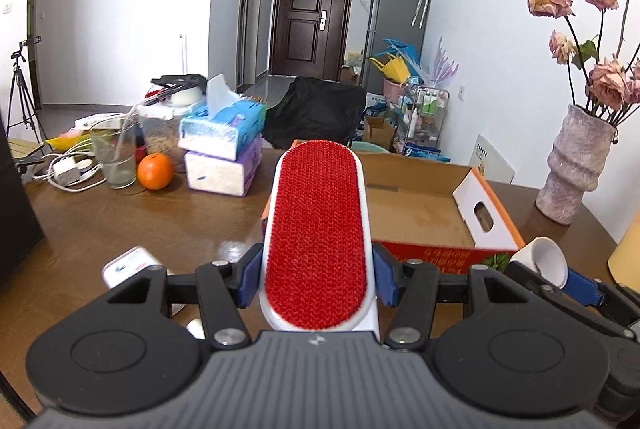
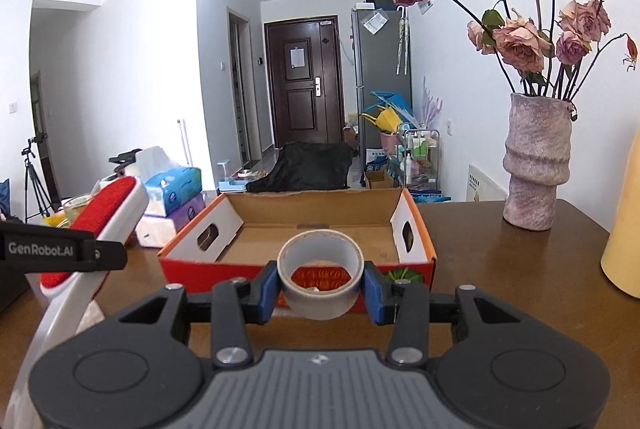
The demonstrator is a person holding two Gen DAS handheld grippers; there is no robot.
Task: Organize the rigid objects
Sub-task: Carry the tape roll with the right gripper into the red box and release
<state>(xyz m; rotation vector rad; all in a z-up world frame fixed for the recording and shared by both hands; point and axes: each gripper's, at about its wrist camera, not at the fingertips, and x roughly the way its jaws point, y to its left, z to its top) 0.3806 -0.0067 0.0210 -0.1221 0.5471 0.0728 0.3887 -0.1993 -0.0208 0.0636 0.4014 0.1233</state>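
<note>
My left gripper (image 1: 316,279) is shut on a white lint brush with a red pad (image 1: 316,233), held above the table at the near left corner of an open orange cardboard box (image 1: 424,217). My right gripper (image 2: 320,287) is shut on a roll of grey tape (image 2: 320,275), held just in front of the box's (image 2: 296,225) near wall. The brush (image 2: 108,213) and the left gripper (image 2: 60,253) also show at the left of the right wrist view. The tape roll (image 1: 546,261) shows at the right of the left wrist view. The box is empty inside.
On the brown table (image 1: 120,225): stacked tissue packs (image 1: 224,153), an orange (image 1: 155,171), a glass (image 1: 114,157), cables, a small white object (image 1: 128,265) near left. A vase of dried roses (image 2: 534,165) stands right of the box. A yellow object (image 2: 624,229) is at far right.
</note>
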